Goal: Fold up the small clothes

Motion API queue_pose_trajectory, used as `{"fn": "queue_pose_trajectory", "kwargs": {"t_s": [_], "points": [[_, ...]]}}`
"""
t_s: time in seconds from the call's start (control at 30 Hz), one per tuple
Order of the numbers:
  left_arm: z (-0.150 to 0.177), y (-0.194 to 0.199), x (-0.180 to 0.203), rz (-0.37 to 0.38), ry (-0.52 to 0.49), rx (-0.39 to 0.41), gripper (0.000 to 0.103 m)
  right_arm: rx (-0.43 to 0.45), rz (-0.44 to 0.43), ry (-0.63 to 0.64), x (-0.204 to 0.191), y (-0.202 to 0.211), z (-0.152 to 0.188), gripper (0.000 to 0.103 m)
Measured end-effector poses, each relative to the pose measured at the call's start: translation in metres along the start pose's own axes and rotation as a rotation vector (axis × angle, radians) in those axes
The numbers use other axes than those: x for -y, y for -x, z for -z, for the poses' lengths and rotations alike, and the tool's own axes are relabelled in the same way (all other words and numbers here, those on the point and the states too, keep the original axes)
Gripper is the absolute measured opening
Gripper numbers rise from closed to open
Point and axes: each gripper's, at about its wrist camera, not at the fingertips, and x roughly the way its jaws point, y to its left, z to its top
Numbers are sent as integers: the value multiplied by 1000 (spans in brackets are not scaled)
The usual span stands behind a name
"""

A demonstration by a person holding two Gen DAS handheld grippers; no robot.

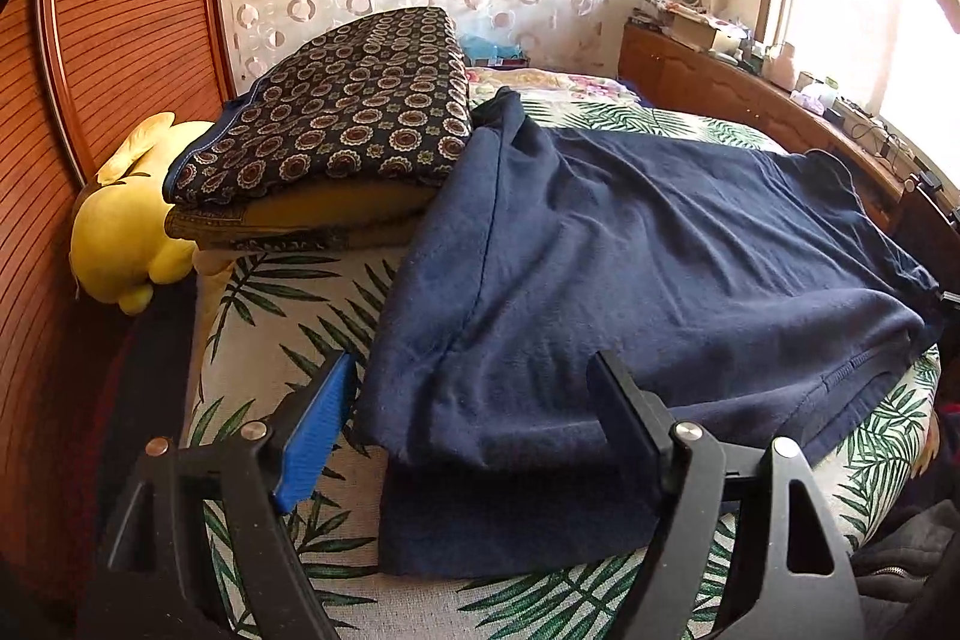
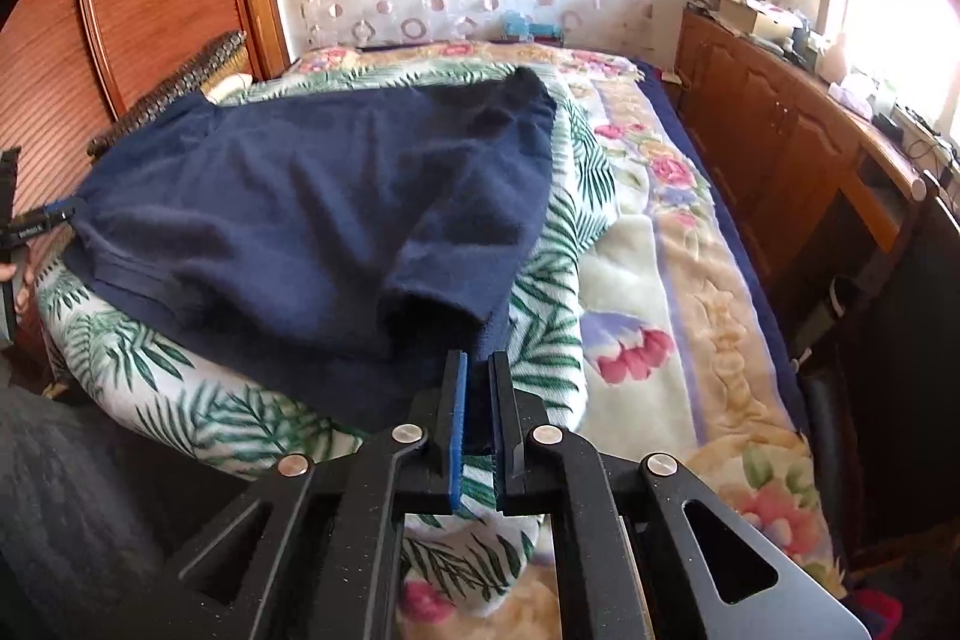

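Navy shirt [image 1: 630,244] spread on the leaf-print cover [image 1: 288,316] of the bed, one edge already lapped over, far end against the stack of folded patterned cloth [image 1: 336,112]. Soft, light, limp knit by the look; likely to sag and crease, best pinched at hems or corners. Left tongs [image 1: 474,400] gaping wide astride the near hem of the shirt, gripping nothing. Right tongs [image 2: 477,400] clamped nearly shut on the shirt's near corner at the sleeve side. No brand, label or legible writing anywhere.
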Motion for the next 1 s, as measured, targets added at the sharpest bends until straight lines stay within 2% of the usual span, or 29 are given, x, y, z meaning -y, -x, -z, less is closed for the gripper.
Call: {"fn": "queue_pose_trajectory", "kwargs": {"t_s": [0.27, 0.4, 0.43, 0.47, 0.53, 0.73, 1.0], "points": [[5, -5, 2, 2, 6, -15, 80, 64, 34, 36, -19, 7, -11, 10], [6, -5, 1, 5, 10, -18, 80, 88, 18, 59, -31, 5, -18, 11], [7, -5, 0, 6, 14, -18, 80, 91, 13, 65, -35, 2, -20, 15], [7, -5, -1, 6, 17, -16, 80, 96, 4, 69, -39, -2, -22, 23], [8, -4, -3, 7, 29, -12, 80, 105, -23, 75, -49, -12, -26, 27], [12, 2, -11, 16, 59, -6, 80, 76, -87, 86, -74, -55, -30, 28], [18, 5, -26, 10, 113, -4, 80, 54, -109, 101, -97, -100, -37, 28]]}}
